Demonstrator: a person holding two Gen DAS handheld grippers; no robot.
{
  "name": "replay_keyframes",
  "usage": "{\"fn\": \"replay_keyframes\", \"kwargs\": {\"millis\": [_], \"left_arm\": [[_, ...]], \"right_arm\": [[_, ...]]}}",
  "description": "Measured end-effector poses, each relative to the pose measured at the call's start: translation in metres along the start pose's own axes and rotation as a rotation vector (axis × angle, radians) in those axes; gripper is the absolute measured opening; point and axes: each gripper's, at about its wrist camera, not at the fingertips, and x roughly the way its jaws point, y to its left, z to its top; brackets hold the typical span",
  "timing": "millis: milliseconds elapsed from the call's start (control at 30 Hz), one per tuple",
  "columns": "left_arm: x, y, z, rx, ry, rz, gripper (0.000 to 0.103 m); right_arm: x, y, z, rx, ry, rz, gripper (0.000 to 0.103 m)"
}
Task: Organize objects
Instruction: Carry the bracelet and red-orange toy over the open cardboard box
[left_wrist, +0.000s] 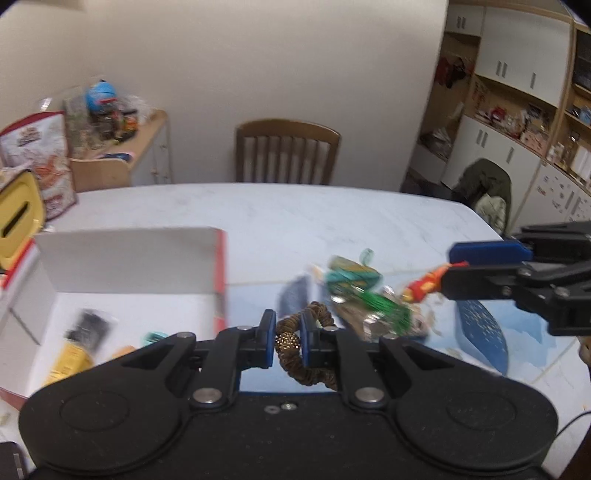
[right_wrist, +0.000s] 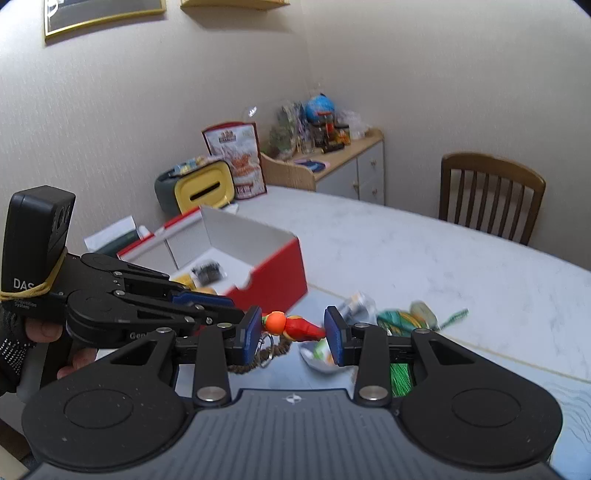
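Note:
My left gripper (left_wrist: 288, 341) is shut on a brown scrunchie (left_wrist: 295, 354) with a gold beaded patch, held just above the table beside the red-and-white open box (left_wrist: 129, 258). My right gripper (right_wrist: 291, 330) is shut on a small red and orange toy figure (right_wrist: 295, 326) with a key ring hanging from it. It also shows in the left wrist view (left_wrist: 452, 269), at the right, with the toy (left_wrist: 424, 284) in its fingers. A pile of small items (left_wrist: 365, 299) lies on the table between the two grippers. The box holds a yellow packet (left_wrist: 72, 360) and a black item.
A yellow tissue holder (right_wrist: 205, 190) and a snack bag (right_wrist: 236, 155) stand behind the box. A wooden chair (left_wrist: 286, 151) is at the table's far side. A blue placemat (left_wrist: 480, 332) lies under the pile. A cluttered sideboard (right_wrist: 332, 155) stands by the wall.

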Motion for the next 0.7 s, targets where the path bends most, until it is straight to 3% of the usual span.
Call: {"fn": "replay_keyframes", "kwargs": {"millis": [333, 700], "left_arm": [[-0.027, 0.063, 0.020, 0.006, -0.049, 0.040, 0.012], [-0.030, 0.132, 0.021, 0.004, -0.018, 0.079, 0.012]], "right_arm": [[0.023, 0.056, 0.031, -0.042, -0.028, 0.006, 0.036], [0.084, 0.107, 0.046, -0.058, 0.004, -0.012, 0.036]]}}
